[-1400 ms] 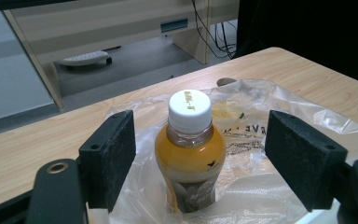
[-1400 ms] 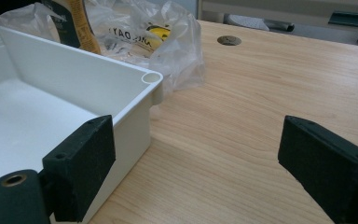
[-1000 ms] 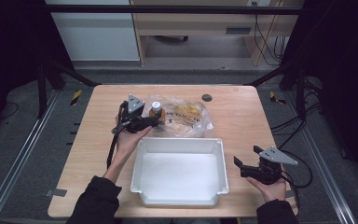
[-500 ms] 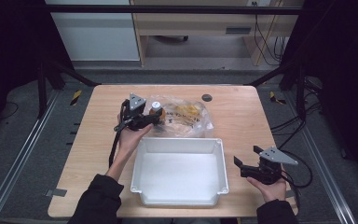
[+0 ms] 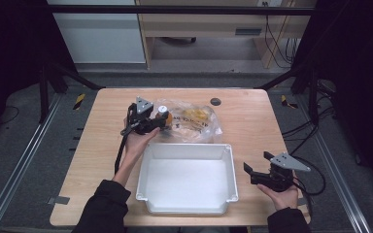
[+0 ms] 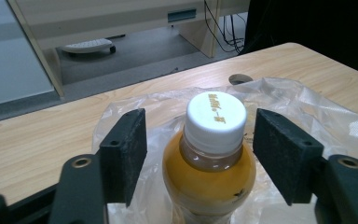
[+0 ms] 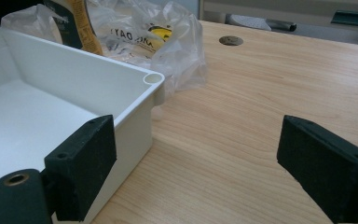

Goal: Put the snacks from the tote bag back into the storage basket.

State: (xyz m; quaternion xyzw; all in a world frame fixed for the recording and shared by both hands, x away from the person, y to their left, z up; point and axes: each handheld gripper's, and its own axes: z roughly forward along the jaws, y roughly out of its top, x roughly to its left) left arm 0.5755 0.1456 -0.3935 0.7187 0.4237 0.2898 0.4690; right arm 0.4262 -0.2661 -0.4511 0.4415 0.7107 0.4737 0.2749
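**Closing on a juice bottle at the far side of the counter**

Closing in on a white-capped bottle [image 6: 209,163] of orange drink, with the left hand-held gripper [image 6: 204,154] straddling the bottle's neck and shoulder, jaws just drawn narrower yet apart from the plastic on both sides, a sliver of daylight at each pad. Standing upright on a crumpled clear plastic bag [image 6: 307,107], at the far left of the counter [image 6: 37,140], just beyond the back rim of a white tray [image 5: 187,182]. Seen from the high view as the left hand-held gripper [image 5: 156,121] stretched forward at the bottle [image 5: 163,114], forearm running along the tray's left side. Printed yellow packaging showing through the bag [image 5: 194,121] to the bottle's right; contents otherwise hard to make out.

Waiting near the counter's front right corner, the right hand-held gripper [image 5: 255,172], jaws spread wide and holding nothing, pointed toward the tray's right wall [image 7: 121,116], bare wood between its pads.

Judged early in the work: no grip made yet, nothing lifted, tray bare. Left to do, by the look of it: finishing the squeeze on the bottle, raising it off the bag and carrying it, probably to the tray close by.
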